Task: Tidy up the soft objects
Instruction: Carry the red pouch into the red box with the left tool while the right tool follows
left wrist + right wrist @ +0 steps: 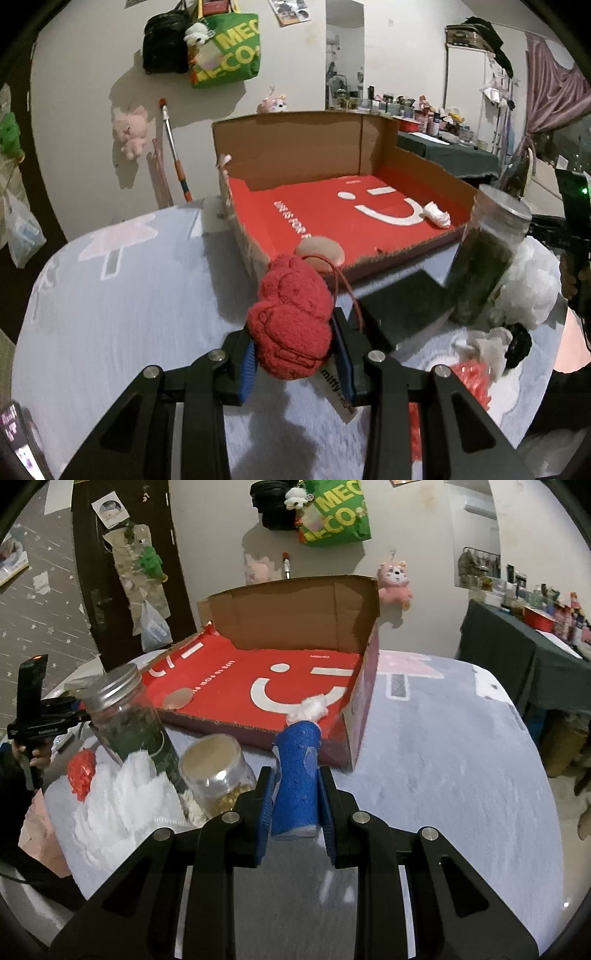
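My left gripper is shut on a red fuzzy plush with a red cord and a white tag, held above the pale tablecloth just short of the red cardboard box. In the right wrist view my right gripper is shut on a blue sponge roll, close to the near wall of the same box. A white fluffy wad lies inside the box near its front right corner, and a beige oval pad lies at its left; the same pad shows behind the plush.
A tall jar with dark contents and a short jar with yellow contents stand left of my right gripper. White fluff and a red mesh piece lie beside them. A dark flat object lies before the box.
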`<state>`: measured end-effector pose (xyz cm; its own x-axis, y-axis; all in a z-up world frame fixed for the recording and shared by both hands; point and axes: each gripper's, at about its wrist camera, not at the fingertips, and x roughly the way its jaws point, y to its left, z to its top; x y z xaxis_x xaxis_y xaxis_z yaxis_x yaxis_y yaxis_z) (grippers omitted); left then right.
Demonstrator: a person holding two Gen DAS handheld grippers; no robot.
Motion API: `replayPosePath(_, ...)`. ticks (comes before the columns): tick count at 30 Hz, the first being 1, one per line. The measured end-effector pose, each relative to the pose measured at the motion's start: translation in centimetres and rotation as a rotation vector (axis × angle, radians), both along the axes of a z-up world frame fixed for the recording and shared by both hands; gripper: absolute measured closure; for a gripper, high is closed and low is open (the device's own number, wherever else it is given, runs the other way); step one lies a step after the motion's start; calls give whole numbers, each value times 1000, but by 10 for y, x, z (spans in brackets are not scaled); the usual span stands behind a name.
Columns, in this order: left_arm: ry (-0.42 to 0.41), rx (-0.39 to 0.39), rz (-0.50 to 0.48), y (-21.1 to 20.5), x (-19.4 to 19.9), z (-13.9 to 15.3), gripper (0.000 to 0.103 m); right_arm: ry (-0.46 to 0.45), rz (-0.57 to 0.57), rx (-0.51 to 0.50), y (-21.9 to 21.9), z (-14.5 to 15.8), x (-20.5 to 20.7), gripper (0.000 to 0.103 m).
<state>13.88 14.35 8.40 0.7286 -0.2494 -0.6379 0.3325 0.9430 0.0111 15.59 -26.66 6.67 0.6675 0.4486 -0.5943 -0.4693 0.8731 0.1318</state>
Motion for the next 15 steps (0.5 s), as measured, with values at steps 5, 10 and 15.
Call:
replayPosePath(5,-13,-9,-43,-8,12,11,66,2,45,-6,10,8,13,80)
replayPosePath(10,-4,-6,-61,-22,30,19,66,-2,83,-31,23,14,25,81)
replayPosePath(15,54,-24,-68,-38,51,24,66,21,108,-26,36,21,46,81)
